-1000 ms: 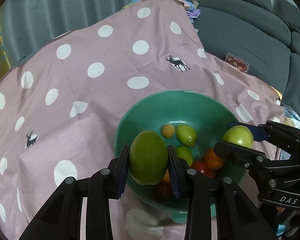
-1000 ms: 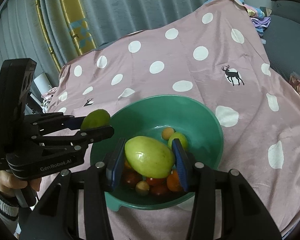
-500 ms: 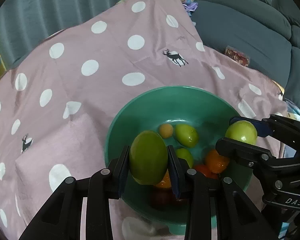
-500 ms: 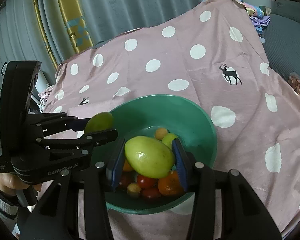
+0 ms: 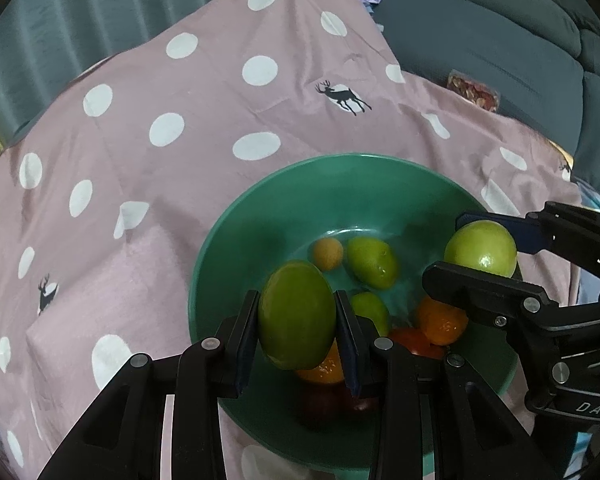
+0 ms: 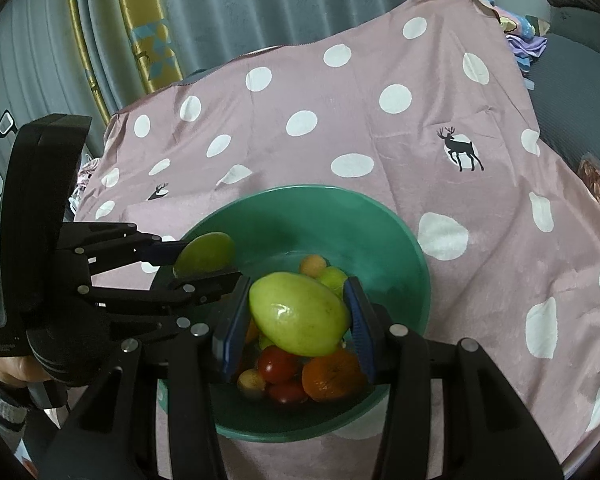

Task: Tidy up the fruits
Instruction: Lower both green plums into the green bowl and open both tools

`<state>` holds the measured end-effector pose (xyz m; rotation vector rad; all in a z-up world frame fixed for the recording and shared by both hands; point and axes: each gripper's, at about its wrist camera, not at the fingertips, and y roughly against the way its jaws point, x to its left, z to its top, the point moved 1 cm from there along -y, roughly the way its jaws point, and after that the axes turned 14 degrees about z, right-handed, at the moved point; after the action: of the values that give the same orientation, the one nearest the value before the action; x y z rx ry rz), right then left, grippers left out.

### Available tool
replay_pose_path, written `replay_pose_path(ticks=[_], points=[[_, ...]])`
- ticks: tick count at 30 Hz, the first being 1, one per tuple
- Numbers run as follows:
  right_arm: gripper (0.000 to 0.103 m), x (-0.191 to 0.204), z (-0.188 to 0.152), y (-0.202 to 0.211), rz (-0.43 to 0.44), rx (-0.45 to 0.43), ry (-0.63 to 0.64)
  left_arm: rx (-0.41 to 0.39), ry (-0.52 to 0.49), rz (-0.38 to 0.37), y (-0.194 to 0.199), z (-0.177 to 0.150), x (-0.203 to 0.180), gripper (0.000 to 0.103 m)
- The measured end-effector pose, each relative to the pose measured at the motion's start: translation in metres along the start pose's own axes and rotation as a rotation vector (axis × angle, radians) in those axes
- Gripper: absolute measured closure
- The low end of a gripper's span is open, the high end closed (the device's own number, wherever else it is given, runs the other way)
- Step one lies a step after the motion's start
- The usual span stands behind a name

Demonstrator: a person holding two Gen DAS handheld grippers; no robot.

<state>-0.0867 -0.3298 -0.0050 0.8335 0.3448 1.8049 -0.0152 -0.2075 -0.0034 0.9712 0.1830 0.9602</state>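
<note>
Over the green bowl (image 5: 236, 240) on the pink polka-dot cloth (image 5: 140, 92), each gripper is clamped on a green mango: the left gripper (image 5: 296, 320) carries a darker one (image 5: 296, 316), the right gripper (image 6: 298, 312) a paler one (image 6: 300, 314), both likely poised for dropping in. The near side is crowded with tomatoes (image 6: 278, 364) and an orange (image 6: 332, 372); the far basin looks roomier.

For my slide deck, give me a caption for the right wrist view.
Both grippers hold green fruits over a green bowl.

The bowl (image 5: 236, 240) has bare floor at its far side; fruits (image 6: 300, 376) crowd its near side.
</note>
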Motion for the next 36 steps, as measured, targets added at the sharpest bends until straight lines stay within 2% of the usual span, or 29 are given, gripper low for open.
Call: replay_pose_path(ticks=[36], points=[[0.056,0.003,0.000,-0.015,-0.032,0.075,0.031,0.060,-0.058,0.023,-0.020,-0.003,-0.009,0.067]])
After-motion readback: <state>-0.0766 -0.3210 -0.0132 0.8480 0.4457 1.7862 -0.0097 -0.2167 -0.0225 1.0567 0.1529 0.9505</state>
